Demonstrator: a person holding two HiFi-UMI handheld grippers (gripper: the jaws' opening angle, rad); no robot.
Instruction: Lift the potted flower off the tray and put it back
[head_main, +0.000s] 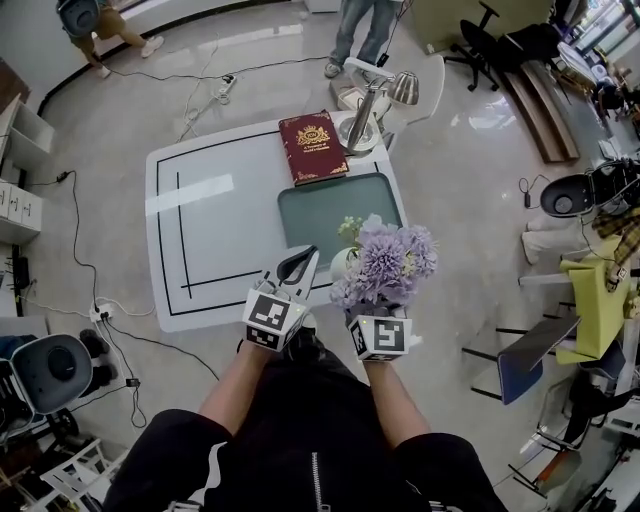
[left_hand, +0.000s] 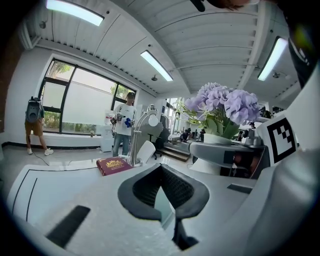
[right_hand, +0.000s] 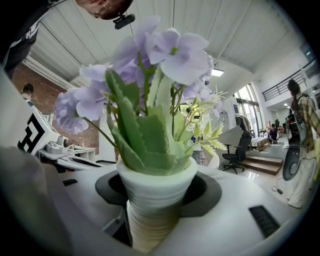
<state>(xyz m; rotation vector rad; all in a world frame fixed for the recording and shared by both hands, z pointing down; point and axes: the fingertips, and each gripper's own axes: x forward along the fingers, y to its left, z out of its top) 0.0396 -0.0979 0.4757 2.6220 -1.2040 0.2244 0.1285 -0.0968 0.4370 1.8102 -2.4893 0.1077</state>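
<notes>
Head view: my right gripper (head_main: 380, 330) holds the potted flower (head_main: 385, 265) at lower centre, the blooms overlapping the near right corner of the grey tray (head_main: 320, 205) on the white surface (head_main: 200, 230); the left gripper (head_main: 298, 268) hovers just beside it; left gripper view: its jaws are pressed together at the tips with nothing between them; right gripper view: jaws spread and pinching the ribbed white pot (right_hand: 155, 200); I judge the lift done, with setting the pot back on the tray still to do
</notes>
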